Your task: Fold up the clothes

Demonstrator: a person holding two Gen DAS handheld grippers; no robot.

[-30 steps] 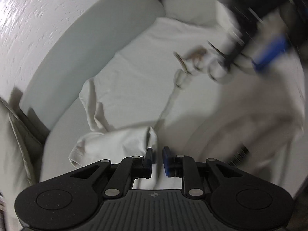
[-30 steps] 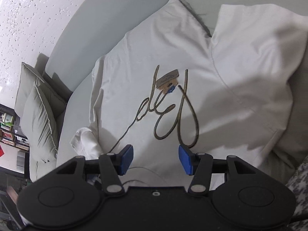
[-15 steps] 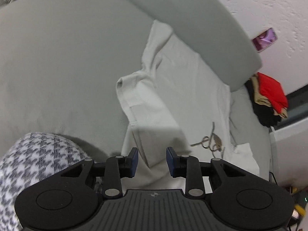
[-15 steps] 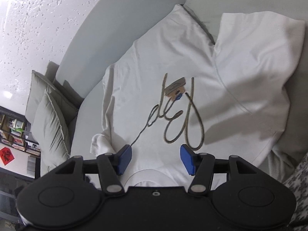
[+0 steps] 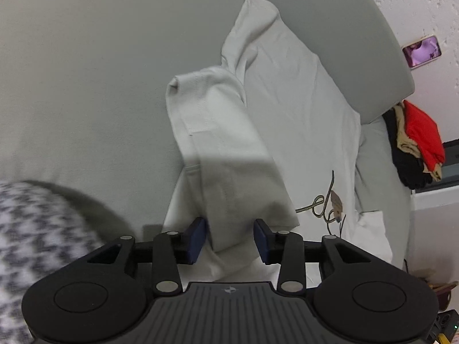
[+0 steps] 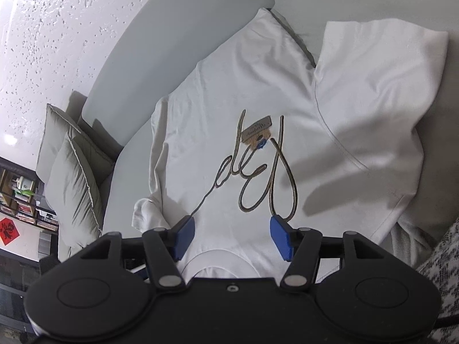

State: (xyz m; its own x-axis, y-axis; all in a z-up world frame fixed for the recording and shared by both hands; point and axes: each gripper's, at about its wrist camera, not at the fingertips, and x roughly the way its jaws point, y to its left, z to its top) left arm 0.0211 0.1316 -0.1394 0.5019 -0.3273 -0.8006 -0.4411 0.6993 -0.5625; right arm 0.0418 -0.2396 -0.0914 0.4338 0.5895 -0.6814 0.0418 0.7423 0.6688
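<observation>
One white T-shirt (image 6: 258, 91), two cushions (image 6: 71, 177).

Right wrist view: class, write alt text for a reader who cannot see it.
A white T-shirt with a looping gold script design and a small hang tag lies spread on a pale grey sofa. The right claw hovers open over its neckline end, gripping nothing. Grey cushions sit at left.
</observation>
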